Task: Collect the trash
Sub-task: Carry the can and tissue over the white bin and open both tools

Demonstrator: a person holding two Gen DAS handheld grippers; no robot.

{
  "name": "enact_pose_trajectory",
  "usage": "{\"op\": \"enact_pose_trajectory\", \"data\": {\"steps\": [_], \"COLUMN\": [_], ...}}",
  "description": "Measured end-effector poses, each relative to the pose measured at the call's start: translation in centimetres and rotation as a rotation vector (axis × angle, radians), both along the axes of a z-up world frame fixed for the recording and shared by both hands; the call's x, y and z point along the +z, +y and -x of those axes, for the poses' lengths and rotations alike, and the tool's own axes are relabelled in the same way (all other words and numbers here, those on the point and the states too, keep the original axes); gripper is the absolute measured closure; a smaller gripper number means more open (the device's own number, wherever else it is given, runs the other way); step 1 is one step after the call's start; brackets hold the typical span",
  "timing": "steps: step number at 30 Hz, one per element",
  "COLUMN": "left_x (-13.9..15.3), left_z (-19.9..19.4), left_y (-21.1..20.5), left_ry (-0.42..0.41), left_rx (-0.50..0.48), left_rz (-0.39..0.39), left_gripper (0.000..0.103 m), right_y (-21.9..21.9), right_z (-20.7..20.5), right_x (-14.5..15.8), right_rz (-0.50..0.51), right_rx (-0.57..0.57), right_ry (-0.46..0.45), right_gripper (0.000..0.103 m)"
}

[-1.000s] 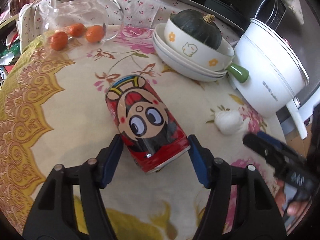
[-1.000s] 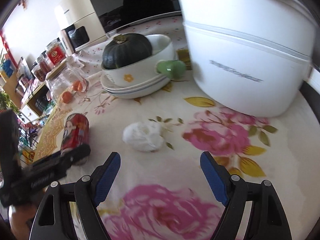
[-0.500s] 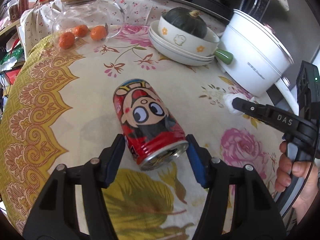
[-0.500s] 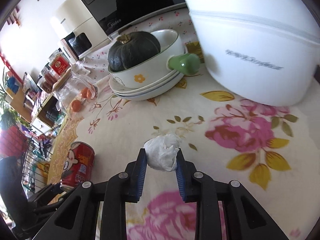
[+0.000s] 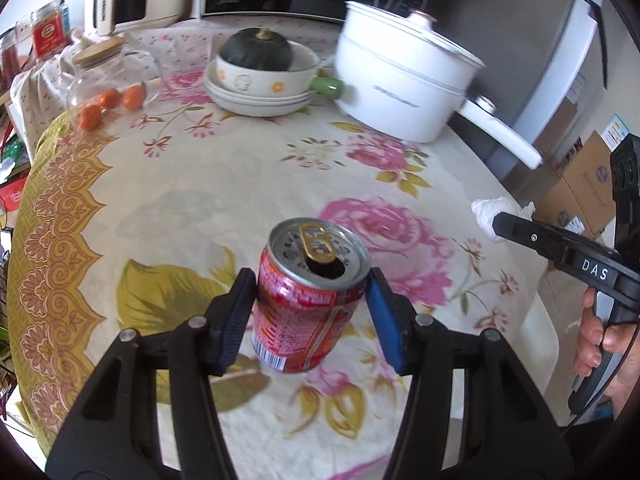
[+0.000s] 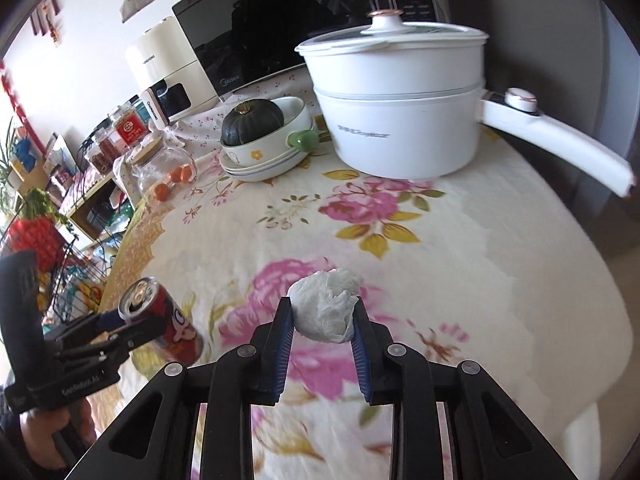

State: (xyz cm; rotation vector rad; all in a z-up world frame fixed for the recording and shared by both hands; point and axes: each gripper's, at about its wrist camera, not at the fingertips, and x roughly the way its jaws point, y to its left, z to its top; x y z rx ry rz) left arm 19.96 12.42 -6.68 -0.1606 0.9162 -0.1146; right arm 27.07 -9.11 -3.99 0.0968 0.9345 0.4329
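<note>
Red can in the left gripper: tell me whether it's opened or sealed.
Opened. The red can shows a dark drinking hole in its lid beside the gold pull tab. Any liquid inside cannot be seen.

Black tongs (image 5: 312,308), blue pads (image 5: 382,320)

red can (image 5: 308,304), white tissue wad (image 6: 326,310), white pot (image 5: 396,84), pink-rose floral tablecloth (image 5: 224,184)

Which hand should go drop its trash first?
Either: the left gripper is shut on the can, the right gripper on the tissue wad, both lifted. No bin shows.
</note>
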Motion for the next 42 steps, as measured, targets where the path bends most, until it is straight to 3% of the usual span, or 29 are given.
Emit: {"op": "enact_pose_trajectory", "data": {"steps": [13, 21, 42], "left_x": [1.6, 2.7, -0.6], "left_z": [3.8, 5.8, 7.1], "left_y": [-6.5, -12.0, -25.2], "left_ry": [-0.036, -0.084, -0.012], "left_rx": [-0.087, -0.224, -0.467], "left_rz": [0.004, -0.008, 0.102], "left_gripper": [0.046, 0.046, 0.045], "right_y": [-7.8, -11.0, -22.6], "right_z": [7.5, 10.1, 13.1], "right_x": [2.0, 3.2, -1.8], "right_rz": [0.009, 0.006, 0.114], "right_rx": [-0.065, -0.076, -0.304], "right_ry": [-0.064, -0.053, 0.17], "right_gripper": [0.075, 0.075, 0.074]}}
